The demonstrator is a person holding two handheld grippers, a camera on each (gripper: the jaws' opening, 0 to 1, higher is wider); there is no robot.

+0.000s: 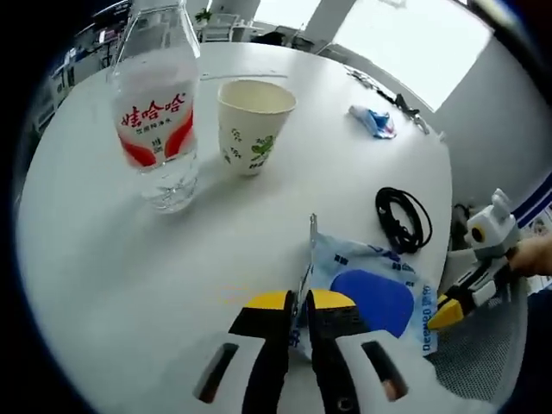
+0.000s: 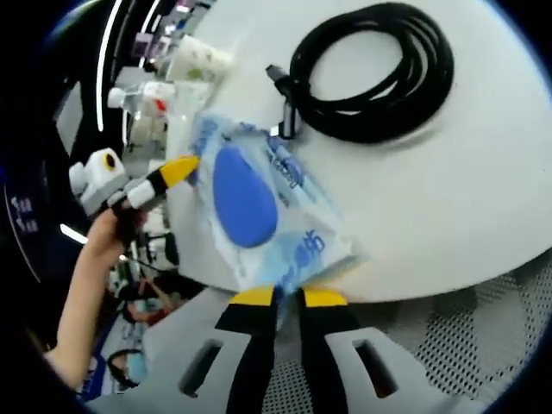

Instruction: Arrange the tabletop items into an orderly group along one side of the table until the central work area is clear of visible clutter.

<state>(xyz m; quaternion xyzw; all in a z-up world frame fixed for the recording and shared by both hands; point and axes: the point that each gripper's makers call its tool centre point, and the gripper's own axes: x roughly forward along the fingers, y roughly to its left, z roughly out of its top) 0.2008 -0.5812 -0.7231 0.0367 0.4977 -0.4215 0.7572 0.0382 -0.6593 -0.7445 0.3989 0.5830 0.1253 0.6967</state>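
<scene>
The blue-and-white packet (image 1: pixel 373 297) is clamped at one edge by the left gripper (image 1: pixel 297 310), jaws together on its plastic, at the rim of the white desk (image 1: pixel 129 259). In the right gripper view the same packet (image 2: pixel 259 203) is pinched at its opposite corner by the right gripper (image 2: pixel 287 297), half off the desk's edge. A good move here would be made with both ends lifted level, so the film is not torn or dragged. Just beyond, the coiled black cable (image 1: pixel 403 217) lies close and could be snagged. Farther off, the paper cup (image 1: pixel 253 123) and water bottle (image 1: pixel 158 121) stand upright, side by side; a small wrapper (image 1: pixel 373 120) lies farthest.
</scene>
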